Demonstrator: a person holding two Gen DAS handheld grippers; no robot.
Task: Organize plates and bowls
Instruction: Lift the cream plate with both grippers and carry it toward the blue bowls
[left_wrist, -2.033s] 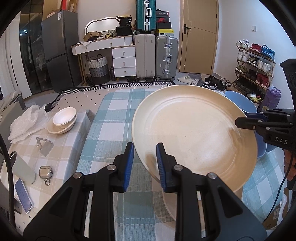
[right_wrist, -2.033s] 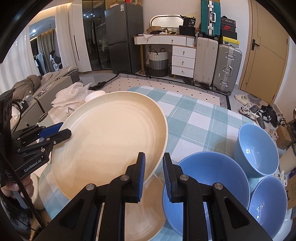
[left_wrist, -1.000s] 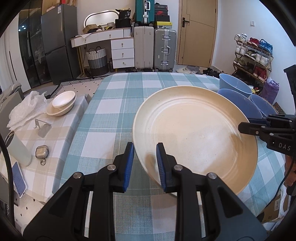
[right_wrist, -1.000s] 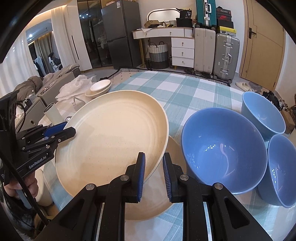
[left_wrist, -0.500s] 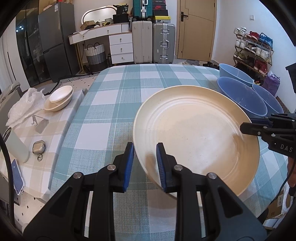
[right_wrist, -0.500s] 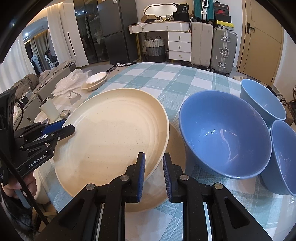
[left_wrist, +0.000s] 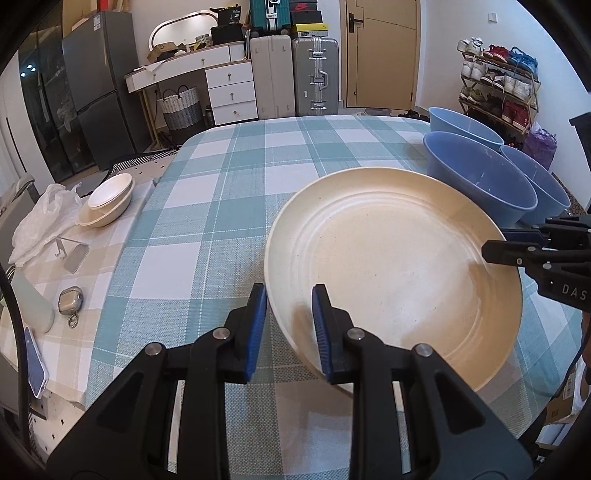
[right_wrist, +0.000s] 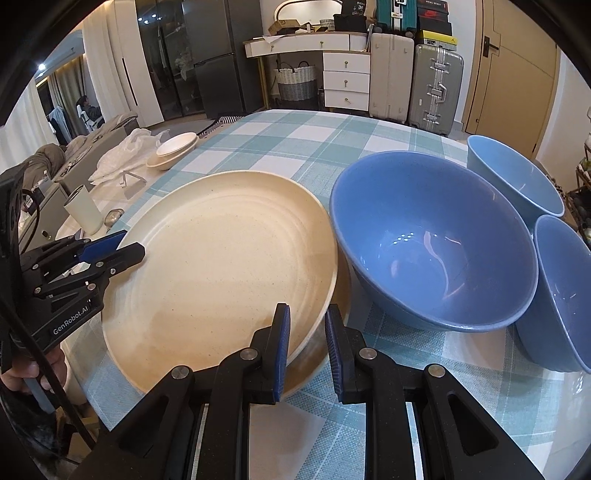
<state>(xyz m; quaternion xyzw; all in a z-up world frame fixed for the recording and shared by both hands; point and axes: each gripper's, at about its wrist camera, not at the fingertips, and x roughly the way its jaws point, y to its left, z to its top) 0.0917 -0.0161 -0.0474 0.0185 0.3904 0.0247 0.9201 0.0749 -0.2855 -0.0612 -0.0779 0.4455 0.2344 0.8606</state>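
A large cream plate (left_wrist: 391, 280) (right_wrist: 229, 266) hangs low over the teal checked table (left_wrist: 236, 192), tilted slightly. My left gripper (left_wrist: 288, 295) is shut on its near-left rim. My right gripper (right_wrist: 306, 314) is shut on the opposite rim and shows at the right edge of the left wrist view (left_wrist: 495, 247). In the right wrist view the left gripper (right_wrist: 125, 245) grips the plate's far side. A second cream plate (right_wrist: 345, 291) lies on the table right under the held one, mostly hidden. Three blue bowls stand to the right: a big one (right_wrist: 432, 243) and two smaller (right_wrist: 517, 177) (right_wrist: 565, 288).
A lower side table (left_wrist: 48, 266) with a beige checked cloth stands at the left, holding stacked small cream bowls (left_wrist: 109, 199), a plastic bag (left_wrist: 44, 218), a phone (left_wrist: 35, 365) and an earbud case (left_wrist: 70, 301). Suitcases, drawers and a shoe rack stand beyond the table.
Both grippers have sunk with the cream plate between them, bringing it closer to the table and to the plate under it. The grips have not changed.
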